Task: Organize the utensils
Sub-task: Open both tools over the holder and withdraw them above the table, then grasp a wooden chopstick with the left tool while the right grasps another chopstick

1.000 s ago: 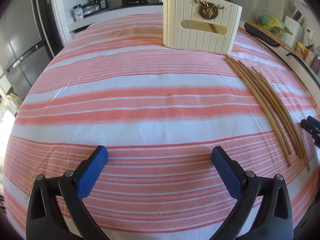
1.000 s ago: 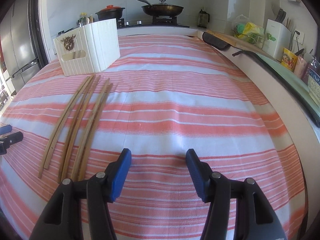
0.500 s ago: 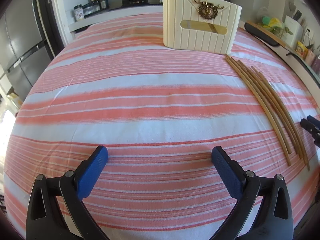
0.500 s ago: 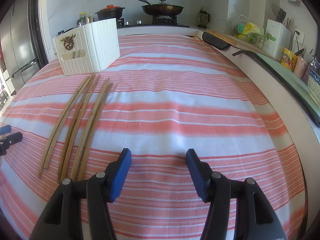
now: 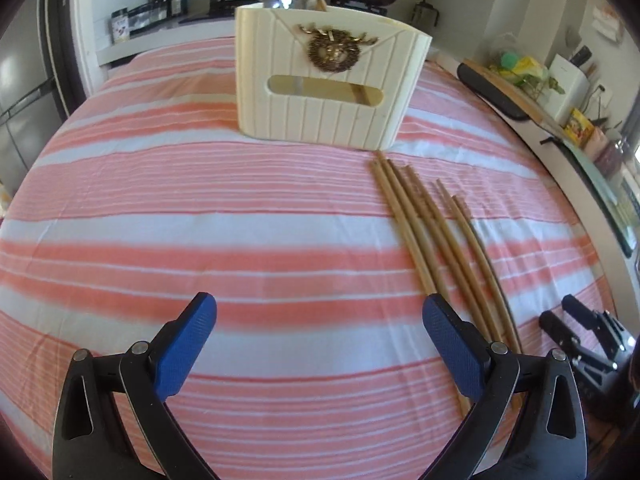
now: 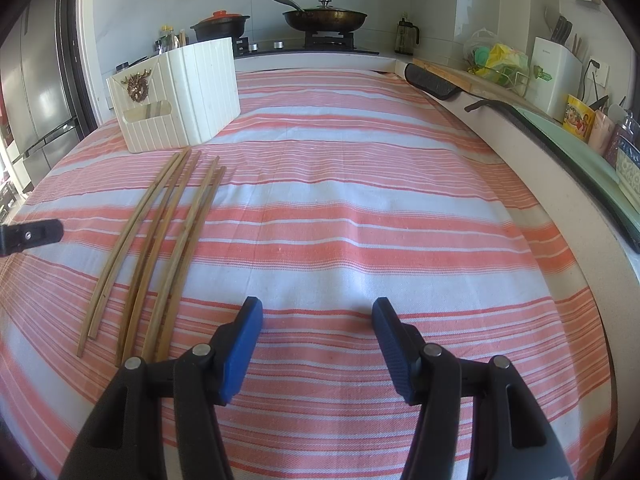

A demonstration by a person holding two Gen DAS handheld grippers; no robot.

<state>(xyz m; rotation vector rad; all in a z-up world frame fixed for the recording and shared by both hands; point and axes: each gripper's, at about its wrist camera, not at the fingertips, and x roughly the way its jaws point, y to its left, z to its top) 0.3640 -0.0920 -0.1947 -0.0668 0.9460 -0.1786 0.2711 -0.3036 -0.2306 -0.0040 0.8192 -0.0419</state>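
Note:
Several long wooden chopsticks point(image 5: 436, 236) lie side by side on the striped cloth, just in front of a cream utensil holder point(image 5: 332, 80) with a gold lion emblem. They also show in the right wrist view point(image 6: 160, 240), with the holder point(image 6: 180, 96) behind them. My left gripper point(image 5: 320, 320) is open and empty, its right finger close over the near ends of the chopsticks. My right gripper point(image 6: 316, 328) is open and empty, to the right of the chopsticks. Spoon bowls stick up out of the holder.
The red and white striped cloth point(image 6: 360, 208) covers the table. A stove with a pan point(image 6: 324, 16) and a pot point(image 6: 220, 24) stands behind. A counter edge point(image 6: 560, 184) with a knife block and jars runs along the right.
My left gripper has moved forward and to the right, closer to the holder and the chopsticks. My right gripper has barely moved. Both stay open.

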